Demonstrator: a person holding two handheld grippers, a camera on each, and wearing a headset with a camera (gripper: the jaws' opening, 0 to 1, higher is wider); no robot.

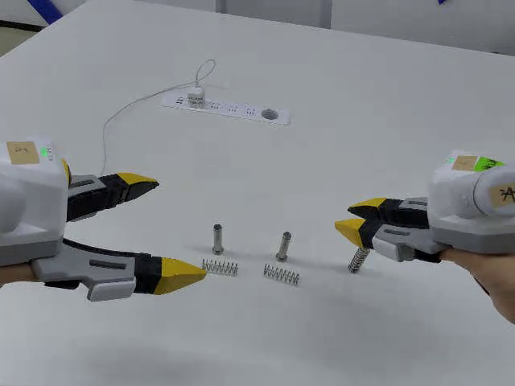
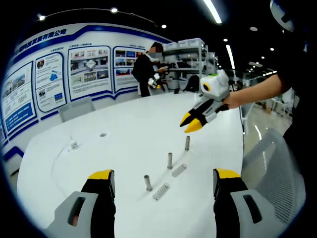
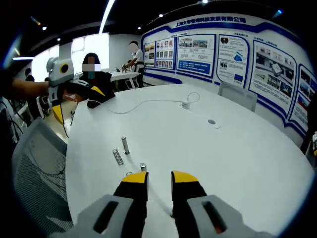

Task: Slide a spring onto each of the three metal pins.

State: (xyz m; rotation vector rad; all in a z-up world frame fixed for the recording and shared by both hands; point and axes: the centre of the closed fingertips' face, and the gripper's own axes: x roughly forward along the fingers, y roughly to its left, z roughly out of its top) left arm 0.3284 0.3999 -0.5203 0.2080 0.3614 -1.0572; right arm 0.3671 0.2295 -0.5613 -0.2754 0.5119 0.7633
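Note:
Two bare metal pins (image 1: 217,238) (image 1: 283,245) stand upright on the white table (image 1: 362,121). One loose spring (image 1: 220,267) lies in front of the left pin and another (image 1: 282,275) in front of the middle pin. A third pin (image 1: 358,259) at the right leans a little and has a spring coiled around it. My right gripper (image 1: 351,220) hovers just above that third pin, jaws a narrow gap apart and holding nothing. My left gripper (image 1: 175,230) is wide open and hovers left of the pins. The left gripper view shows the pins (image 2: 170,160) and springs (image 2: 161,191) ahead of the jaws.
A white power strip (image 1: 225,107) with a plug and a thin cable (image 1: 129,108) lies on the far side of the table. In the gripper views, chairs (image 3: 37,163) stand at the table's edge and people stand in the background.

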